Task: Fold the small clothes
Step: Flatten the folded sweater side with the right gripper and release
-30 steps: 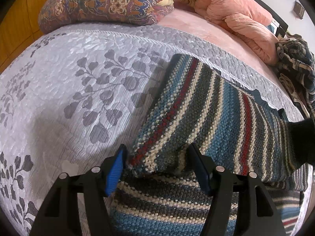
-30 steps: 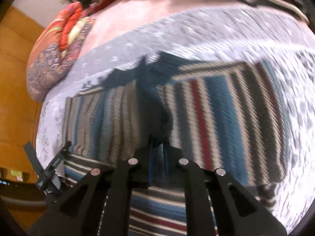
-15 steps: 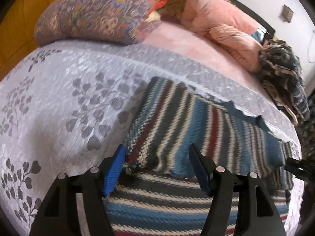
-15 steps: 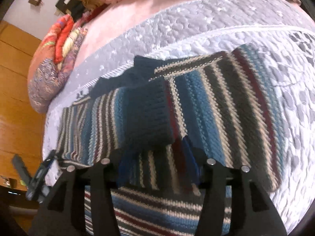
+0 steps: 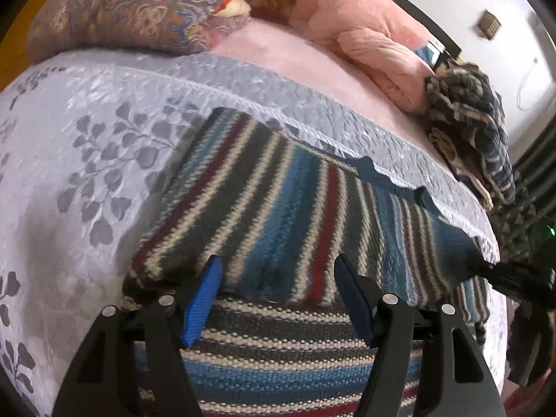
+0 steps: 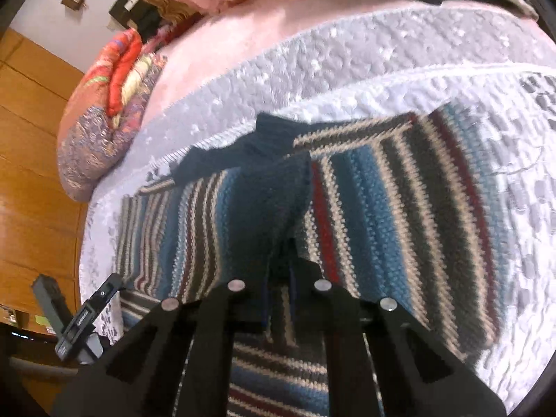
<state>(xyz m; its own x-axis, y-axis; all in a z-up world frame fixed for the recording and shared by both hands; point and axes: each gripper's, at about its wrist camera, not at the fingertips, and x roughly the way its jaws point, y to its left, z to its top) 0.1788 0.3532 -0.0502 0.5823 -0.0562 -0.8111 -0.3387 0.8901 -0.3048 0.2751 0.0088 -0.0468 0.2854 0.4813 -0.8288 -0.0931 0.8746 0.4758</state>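
A striped knit sweater [image 5: 278, 201] in blue, grey, cream and red lies on the grey leaf-print bedspread [image 5: 69, 139]. One sleeve is folded across the body. My left gripper [image 5: 276, 271] stands open astride the folded sleeve's near edge, its blue fingertips [image 5: 205, 288] gripping nothing. In the right wrist view the sweater [image 6: 399, 208] fills the middle. The navy cuff [image 6: 274, 191] of the sleeve runs down into my right gripper [image 6: 279, 267], whose fingers are shut together on it. That right gripper [image 5: 514, 278] also shows at the sweater's right end in the left wrist view.
A patterned pillow [image 5: 132, 10] and a pink blanket [image 5: 365, 34] lie at the head of the bed. A dark patterned garment heap [image 5: 469, 118] sits at the far right. A wooden wall [image 6: 27, 139] runs along the bed's left side.
My right gripper was shut a second ago, opened half a second ago, and is now shut on the navy cuff. The left gripper stayed open and drew back slightly from the fold.
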